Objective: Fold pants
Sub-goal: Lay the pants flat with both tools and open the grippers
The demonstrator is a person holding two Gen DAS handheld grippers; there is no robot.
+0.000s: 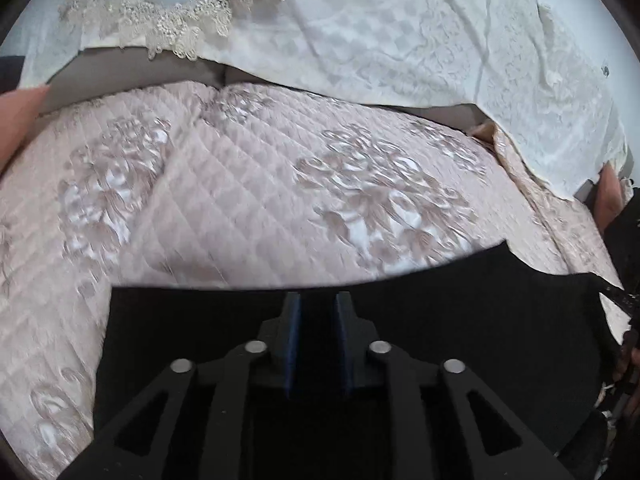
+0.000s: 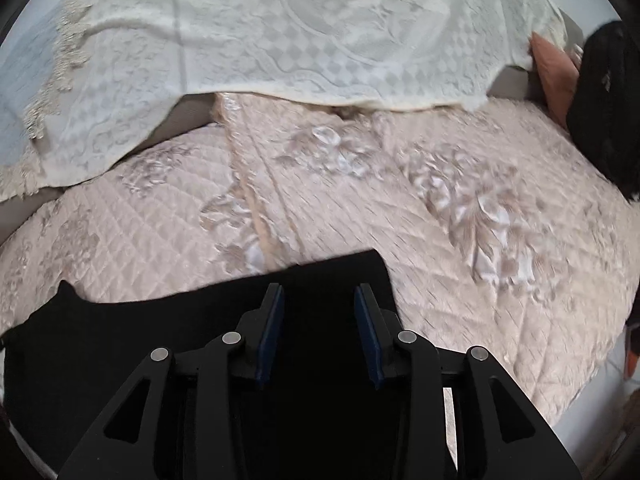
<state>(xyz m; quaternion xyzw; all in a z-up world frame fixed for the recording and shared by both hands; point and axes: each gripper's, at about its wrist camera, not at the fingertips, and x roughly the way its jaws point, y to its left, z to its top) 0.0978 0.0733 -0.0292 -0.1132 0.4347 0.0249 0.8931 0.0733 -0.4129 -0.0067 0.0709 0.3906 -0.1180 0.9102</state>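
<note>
Black pants (image 1: pixel 440 320) lie flat on a pink quilted cover (image 1: pixel 248 184); they also show in the right wrist view (image 2: pixel 120 340). My left gripper (image 1: pixel 318 300) is over the pants' far edge, its blue pads a narrow gap apart with black cloth between them. My right gripper (image 2: pixel 319 292) is open over the pants near their far right corner (image 2: pixel 372 258), with black cloth below the fingers. The cloth under both grippers is dark and hard to read.
A white lace-trimmed cloth (image 1: pixel 400 40) drapes over the back of the seat, also in the right wrist view (image 2: pixel 280 28). A black garment (image 2: pixel 608 100) and an orange cushion (image 2: pixel 556 76) sit at the far right. The pink cover (image 2: pixel 480 220) spreads beyond the pants.
</note>
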